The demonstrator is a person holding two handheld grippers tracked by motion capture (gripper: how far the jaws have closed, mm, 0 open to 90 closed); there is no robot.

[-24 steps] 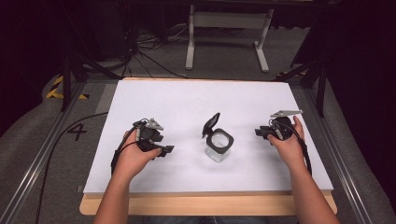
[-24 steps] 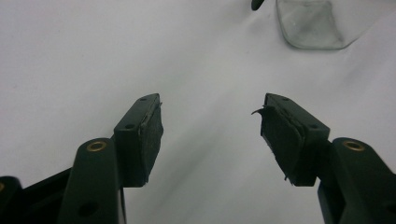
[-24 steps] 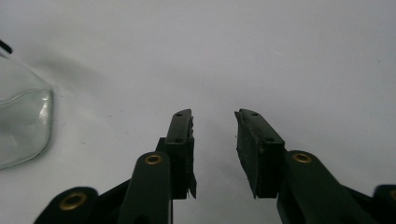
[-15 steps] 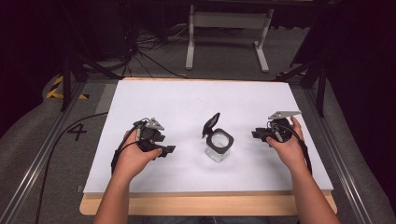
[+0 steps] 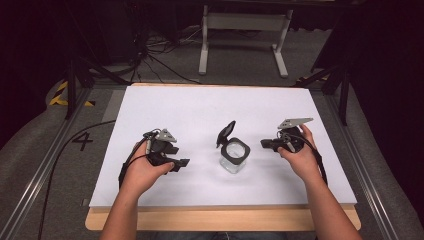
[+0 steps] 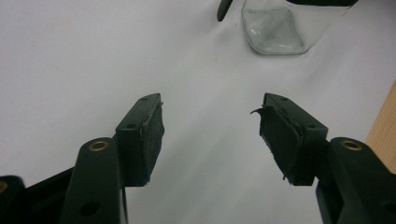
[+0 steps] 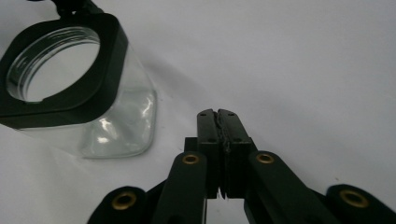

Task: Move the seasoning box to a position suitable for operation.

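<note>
jars: one (image 5: 234, 156)
lids: one, hinged, on the jar (image 5: 225, 133)
grippers: two — left gripper (image 5: 175, 159), right gripper (image 5: 265, 144)
benches: one (image 5: 210, 107)
white sheets: one (image 5: 200, 115)

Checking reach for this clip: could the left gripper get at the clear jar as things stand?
Probably yes. The left gripper is open, and only bare white table lies between it and the clear jar, which stands upright with its lid flipped up.
</note>
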